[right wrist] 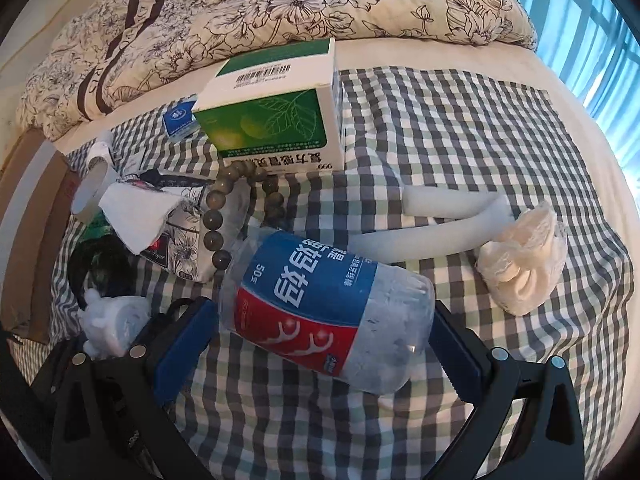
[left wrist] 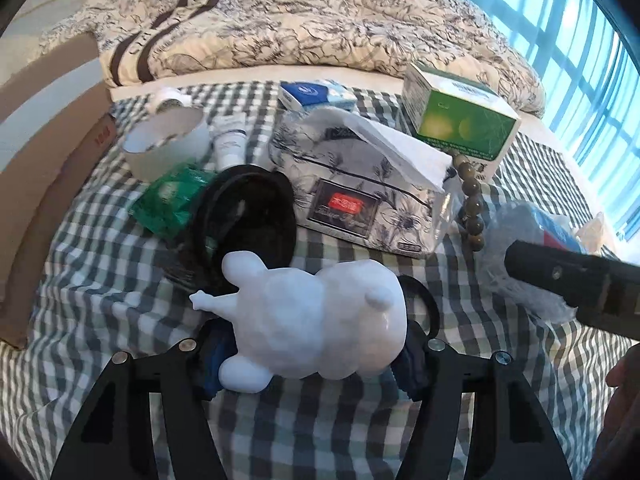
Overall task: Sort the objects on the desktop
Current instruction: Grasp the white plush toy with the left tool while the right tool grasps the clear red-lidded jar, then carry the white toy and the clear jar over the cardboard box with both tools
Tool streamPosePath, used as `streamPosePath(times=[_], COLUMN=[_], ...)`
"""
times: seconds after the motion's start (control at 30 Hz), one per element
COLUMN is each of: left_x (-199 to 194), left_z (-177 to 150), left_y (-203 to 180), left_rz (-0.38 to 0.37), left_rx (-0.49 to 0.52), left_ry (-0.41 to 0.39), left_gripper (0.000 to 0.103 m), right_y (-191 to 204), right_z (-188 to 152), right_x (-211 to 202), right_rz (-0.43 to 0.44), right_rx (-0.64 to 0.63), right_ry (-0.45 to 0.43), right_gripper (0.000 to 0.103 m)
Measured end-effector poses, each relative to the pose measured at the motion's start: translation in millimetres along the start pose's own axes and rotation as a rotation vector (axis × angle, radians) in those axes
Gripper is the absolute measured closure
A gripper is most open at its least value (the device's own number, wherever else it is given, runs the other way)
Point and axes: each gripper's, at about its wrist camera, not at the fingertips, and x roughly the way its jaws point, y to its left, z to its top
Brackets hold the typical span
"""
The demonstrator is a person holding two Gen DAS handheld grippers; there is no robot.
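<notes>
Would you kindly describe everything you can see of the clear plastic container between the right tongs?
The clear plastic container is a crinkly, see-through cylinder with a blue and red label bearing white characters and "50". Pale small contents show through its wall. It lies tilted on its side over the checked cloth, between the blue pads of the right tongs, which close on its sides. Its far end nears the bead bracelet.

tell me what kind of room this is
Most likely a bedroom: a rumpled floral quilt lies on a bed behind the checked cloth holding the clutter, and a bright window stands to the right. No desk shows.
</notes>
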Motion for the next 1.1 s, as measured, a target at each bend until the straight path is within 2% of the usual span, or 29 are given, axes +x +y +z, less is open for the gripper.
streamPosePath(times=[0.23,0.33,0.47,0.77,0.97,1.1], left_x=[-7.9,-11.2,-13.1,-34.3,-50.2,-52.3], left_z=[-2.1,-4.8,-7.5,-10.1,-12.7,-17.9], left_y=[4.6,3.9,5.8,13.7,22.1,27.6], left_rz=[0.006,0.014,0.014,0.007,0.0,0.001], left_rx=[-0.014,-0.002,0.001,-0.016,-0.04,-0.057], left_ry=[-0.019,-0.034,-0.04,-0.085,-0.103,-0.087], left_gripper=[0.037,0.037,0.037,0.037,0.037,0.037], right_y=[-5.1,-9.2,-5.0,3.4,11.6,9.1], right_z=[1.6,0.2,-1.6,-9.8,-24.8,-34.2], right_x=[18.3,21.4,14.9,-19.3,-33.2,-25.8], right_rz=[-0.002,0.004,-0.042,-0.056,-0.071,-0.07], right_rx=[0.066,0.099,0.078,0.03,-0.019,-0.003], right_ry=[0.035,0.04,0.015,-0.032,-0.03,0.014], right_gripper=[0.001,0.006,0.006,0.011,0.011,0.012])
